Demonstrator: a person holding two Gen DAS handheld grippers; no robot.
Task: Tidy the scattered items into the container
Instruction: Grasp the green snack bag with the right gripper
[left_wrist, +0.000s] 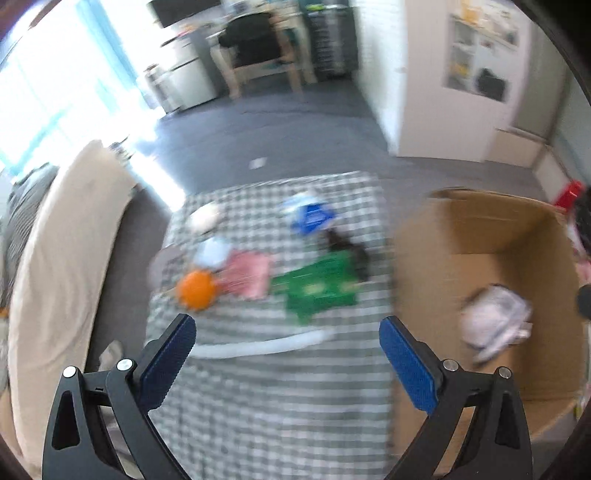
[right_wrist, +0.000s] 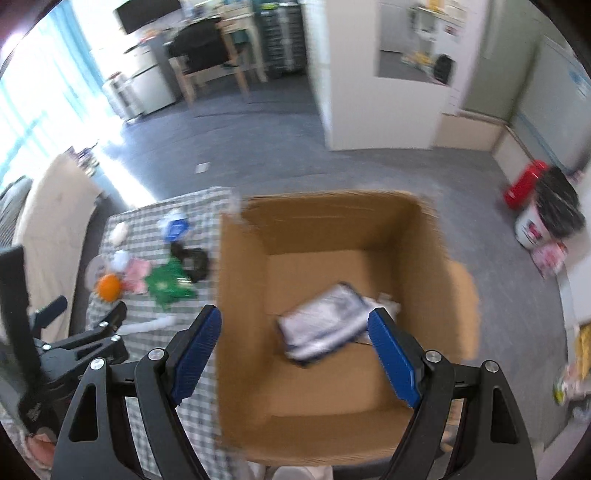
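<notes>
From my left wrist camera, the left gripper (left_wrist: 287, 354) hangs with its blue pads spread wide and nothing between them, pointing down over the checked cloth (left_wrist: 266, 406) that covers the counter. The scattered things lie ahead of it, farther up the cloth: an orange ball (left_wrist: 195, 288) just beyond the left pad, a pink item (left_wrist: 247, 273) touching it on the right, then a green packet (left_wrist: 319, 290) with a black object (left_wrist: 349, 247) at its far edge. A blue-and-white packet (left_wrist: 310, 216) and a white lump (left_wrist: 205, 218) sit farther back. A white strip (left_wrist: 258, 345) lies across the cloth just ahead of the pads. The picture is blurred, so I cannot name the smaller pieces.

The cardboard box (left_wrist: 417, 258) stands just to the right of the cloth, open at the top, with a whitish bag (left_wrist: 495, 321) on its floor.

From my right wrist camera, the right gripper (right_wrist: 294, 349) is also spread, holding nothing, and is poised above the cardboard box (right_wrist: 454, 302). The whitish bag (right_wrist: 325, 328) lies inside on the bottom, seen between the pads but well below them. The left gripper (right_wrist: 86, 308) shows at the left edge, over the checked cloth (right_wrist: 147, 221).
</notes>
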